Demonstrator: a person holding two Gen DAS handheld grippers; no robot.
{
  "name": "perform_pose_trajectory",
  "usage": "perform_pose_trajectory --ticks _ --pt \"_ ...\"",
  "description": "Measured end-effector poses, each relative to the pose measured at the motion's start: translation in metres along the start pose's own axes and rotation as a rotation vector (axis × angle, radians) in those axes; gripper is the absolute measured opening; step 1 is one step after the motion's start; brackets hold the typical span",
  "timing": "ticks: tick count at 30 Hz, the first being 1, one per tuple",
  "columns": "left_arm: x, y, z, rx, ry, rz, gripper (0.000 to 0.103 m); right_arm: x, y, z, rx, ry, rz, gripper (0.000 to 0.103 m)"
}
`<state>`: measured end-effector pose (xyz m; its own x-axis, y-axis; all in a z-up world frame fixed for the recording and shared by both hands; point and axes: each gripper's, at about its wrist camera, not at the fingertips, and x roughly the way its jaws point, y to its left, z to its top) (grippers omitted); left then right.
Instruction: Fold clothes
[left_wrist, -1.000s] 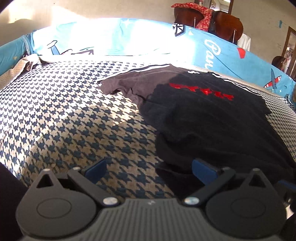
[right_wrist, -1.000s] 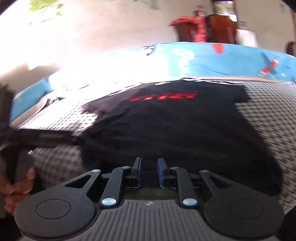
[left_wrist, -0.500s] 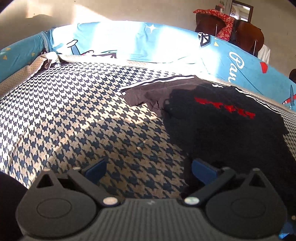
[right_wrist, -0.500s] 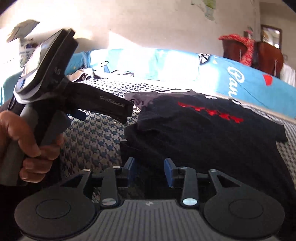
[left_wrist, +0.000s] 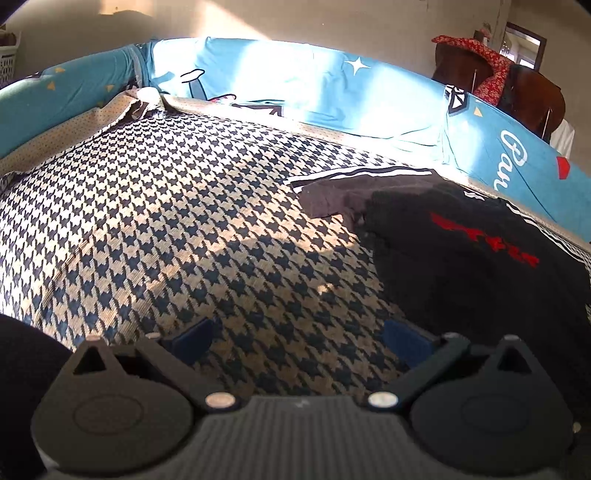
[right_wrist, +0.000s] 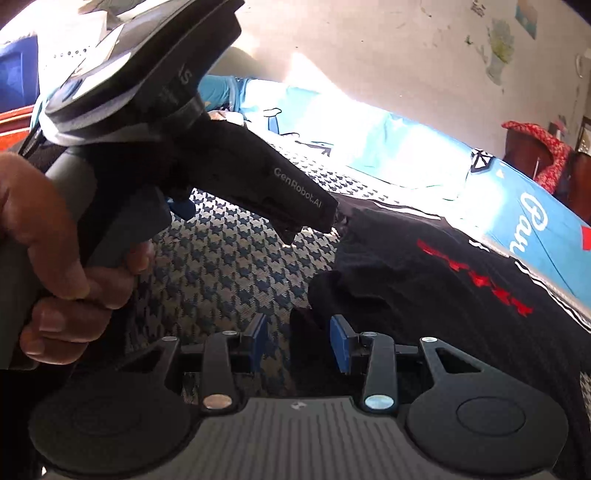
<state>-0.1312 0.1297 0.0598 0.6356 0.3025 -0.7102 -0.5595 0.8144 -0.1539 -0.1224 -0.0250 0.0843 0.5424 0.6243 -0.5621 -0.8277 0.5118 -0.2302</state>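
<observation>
A black T-shirt (left_wrist: 476, 258) with red lettering lies spread on a bed covered by a houndstooth blanket (left_wrist: 184, 221), toward the right side, with a turquoise printed sheet (left_wrist: 295, 85) bunched along the far edge. One striped sleeve sticks out to the left, and the shirt's near left edge looks loosely turned in. The left hand-held gripper (left_wrist: 299, 336) hovers over bare blanket just beside the shirt, its blue pads spread wide and holding nothing. The right hand-held gripper (right_wrist: 298, 341) sits low at the shirt's near left corner, its pads partly apart with nothing clamped between them. In the right view a hand (right_wrist: 55, 266) grips the left tool's handle. The fold seems barely begun; the next move likely calls for pinching the hem or the outstretched sleeve and carrying it across the body.
</observation>
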Motion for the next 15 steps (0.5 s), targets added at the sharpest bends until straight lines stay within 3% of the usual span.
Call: perform_pose_trajectory --ticks 10,15 --pt "-0.001 -0.001 -0.001 0.007 -0.006 0.018 0.103 0.031 0.006 -0.002 -0.082 0.061 -0.048 0.032" --pt "0.000 0.000 -0.001 0.007 0.001 0.016 0.103 0.036 0.006 -0.008 -0.114 0.052 -0.072 0.031"
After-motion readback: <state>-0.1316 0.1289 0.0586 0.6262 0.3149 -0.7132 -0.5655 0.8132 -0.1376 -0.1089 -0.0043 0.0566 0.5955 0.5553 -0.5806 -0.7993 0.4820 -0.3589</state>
